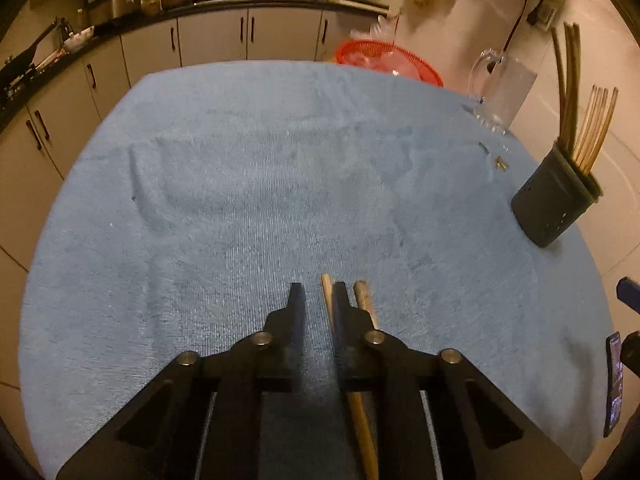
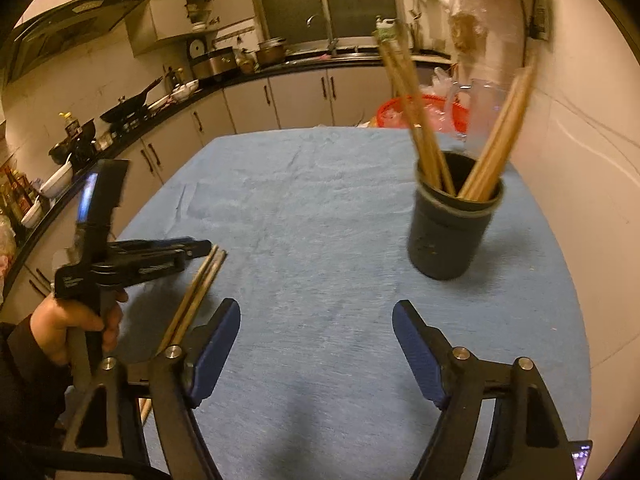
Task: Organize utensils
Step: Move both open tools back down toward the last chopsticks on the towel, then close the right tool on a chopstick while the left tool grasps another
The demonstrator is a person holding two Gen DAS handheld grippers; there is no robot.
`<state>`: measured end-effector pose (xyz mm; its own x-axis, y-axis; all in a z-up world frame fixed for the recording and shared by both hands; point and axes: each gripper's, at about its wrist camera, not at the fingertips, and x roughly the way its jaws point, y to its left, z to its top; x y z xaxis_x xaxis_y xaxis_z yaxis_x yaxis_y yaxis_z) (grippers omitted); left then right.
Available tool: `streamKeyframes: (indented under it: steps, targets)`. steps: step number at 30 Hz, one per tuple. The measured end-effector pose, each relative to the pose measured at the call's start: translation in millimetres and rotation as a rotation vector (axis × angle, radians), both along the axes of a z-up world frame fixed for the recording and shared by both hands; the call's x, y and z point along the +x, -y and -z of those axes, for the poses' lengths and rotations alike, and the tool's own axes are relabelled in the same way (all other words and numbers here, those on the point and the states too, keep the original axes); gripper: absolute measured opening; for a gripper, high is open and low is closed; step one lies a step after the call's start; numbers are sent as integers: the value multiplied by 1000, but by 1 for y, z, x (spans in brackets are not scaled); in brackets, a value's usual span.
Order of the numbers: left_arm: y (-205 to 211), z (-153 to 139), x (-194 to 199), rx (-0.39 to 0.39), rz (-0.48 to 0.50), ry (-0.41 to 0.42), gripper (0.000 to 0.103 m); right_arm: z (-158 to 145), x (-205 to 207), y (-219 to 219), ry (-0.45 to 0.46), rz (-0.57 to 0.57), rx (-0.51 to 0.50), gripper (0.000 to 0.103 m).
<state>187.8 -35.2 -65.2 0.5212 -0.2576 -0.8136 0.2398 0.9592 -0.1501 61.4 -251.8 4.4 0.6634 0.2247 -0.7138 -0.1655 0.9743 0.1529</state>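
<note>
Left tool (image 1: 318, 290) low over the blue towel (image 1: 280, 180) on the table, jaws narrowly apart, one of two loose chopsticks (image 1: 361, 294) in the gap, right tool (image 2: 316, 312) spread wide and empty, dark chopstick holder (image 2: 452, 236) upright beyond, full of chopsticks.

No text, label or number is legible anywhere (the phone screens are only blurred glows).

Right gripper (image 2: 316, 332) jaws wide, nothing between, over blue cloth (image 2: 320, 208). Dark cup (image 2: 452, 236) of chopsticks (image 2: 404, 92) ahead right. Left gripper (image 2: 200, 246) at two loose chopsticks (image 2: 196, 296) on left, in a hand (image 2: 76, 324).
</note>
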Motion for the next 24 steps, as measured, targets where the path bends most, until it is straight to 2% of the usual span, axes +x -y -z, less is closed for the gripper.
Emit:
streamKeyframes:
  steps: [3, 8, 11, 14, 17, 19, 21, 24]
  targets:
    - [0, 1, 0, -11, 8, -8, 13, 2, 9, -10, -12, -21, -2, 74]
    - [9, 4, 0, 32, 37, -20, 12, 6, 37, -24, -65, -49, 51, 73]
    - [6, 4, -2, 48, 53, -24, 6, 8, 53, -30, -92, -38, 79, 68]
    - [-2, 4, -7, 45, 86, -28, 5, 11, 67, -36, -121, -44, 107, 61]
    - [-13, 2, -11, 31, 90, -37, 5, 19, 81, -45, -168, -66, 126, 50]
    - [-22, 2, -12, 10, 75, -40, 5, 29, 92, -53, -223, -86, 169, 33]
    - [-29, 3, -12, -12, 59, -42, 5, 41, 103, -62, -279, -98, 219, 29]
    - [-37, 3, -13, -19, 49, -44, 5, 58, 117, -77, -344, -106, 262, 27]
